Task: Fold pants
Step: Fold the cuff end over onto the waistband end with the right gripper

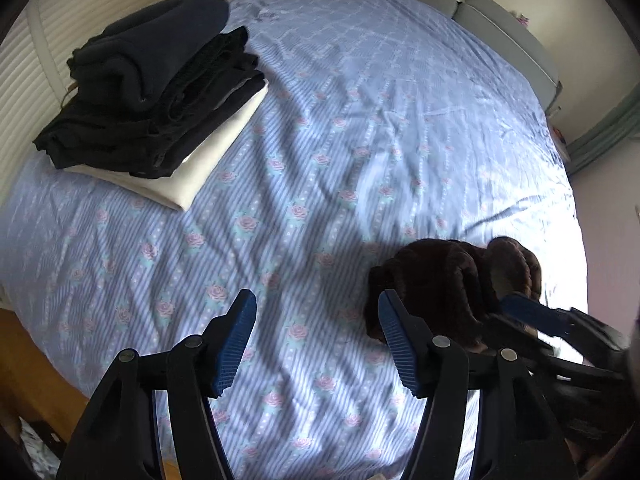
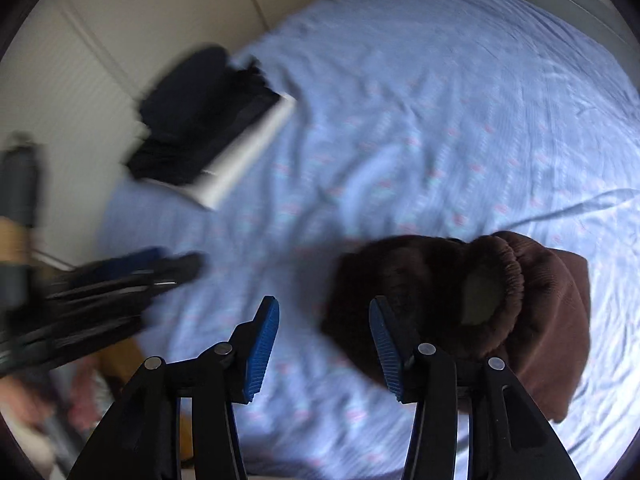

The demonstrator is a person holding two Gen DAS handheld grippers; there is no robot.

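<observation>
Spread across nearly the whole of both views: a bed sheet [image 1: 320, 128], pale blue with fine stripes and rows of small pink roses, creased and crossed by soft bands of shadow. Beyond the sheet's far edge, a grey padded headboard [image 1: 472, 4]; along its left edge, a cream ribbed wall panel [image 1: 36, 80]; below its near left corner, a strip of wooden floor [image 1: 36, 368]. No brand, label or legible writing anywhere. On the sheet near its left edge, a stack of folded clothes [image 1: 152, 88], dark garments over a white one. On the sheet toward its near right side, the brown pants [image 2: 472, 300], bunched in a heap, elastic waistband gaping upward. Above the sheet's near edge, the left gripper [image 1: 316, 340], jaws parted over bare sheet, nothing between the blue pads, right finger just beside the pants. Next to it, the right gripper [image 2: 324, 348], likewise spread and gripping nothing, right finger over the edge of the pants; contact there hard to tell.
</observation>
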